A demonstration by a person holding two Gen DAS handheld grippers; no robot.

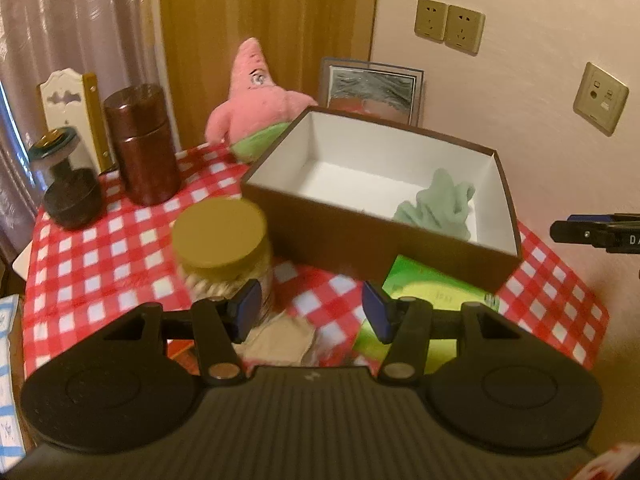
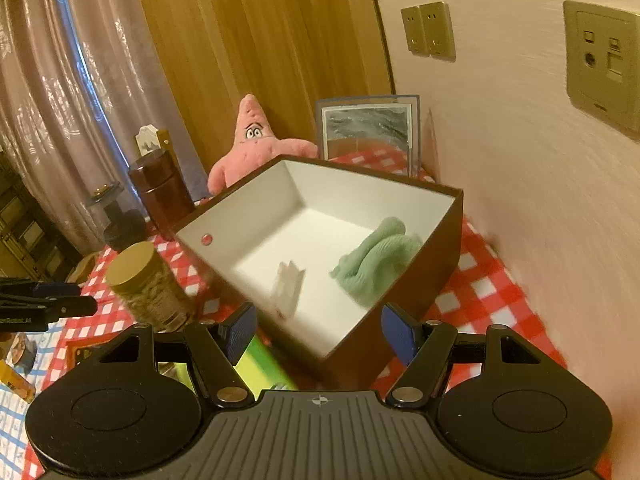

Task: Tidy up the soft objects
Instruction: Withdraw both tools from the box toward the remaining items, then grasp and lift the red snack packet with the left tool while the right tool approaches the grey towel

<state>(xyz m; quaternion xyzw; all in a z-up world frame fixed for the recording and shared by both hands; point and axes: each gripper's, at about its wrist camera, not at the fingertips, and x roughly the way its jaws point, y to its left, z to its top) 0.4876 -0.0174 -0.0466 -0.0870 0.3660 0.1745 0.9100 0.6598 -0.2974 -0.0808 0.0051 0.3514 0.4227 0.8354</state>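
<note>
Looking along the left gripper (image 1: pixel 312 314), its jaws are spread and empty above a beige cloth (image 1: pixel 280 342) at 6 o'clock; the jar (image 1: pixel 224 256) stands just beside its left finger and could be knocked if it dips for the cloth. The plush (image 1: pixel 256 100) sits at 11 o'clock behind the box (image 1: pixel 360 232).

From the right gripper (image 2: pixel 318 334), likewise released, the green cloth (image 2: pixel 376 266) lies inside the box at 1 o'clock; the near corner could catch a finger.

Black ribbed left gripper (image 1: pixel 311 312) and right gripper (image 2: pixel 320 334), blue pads, silver pivot screws.
</note>
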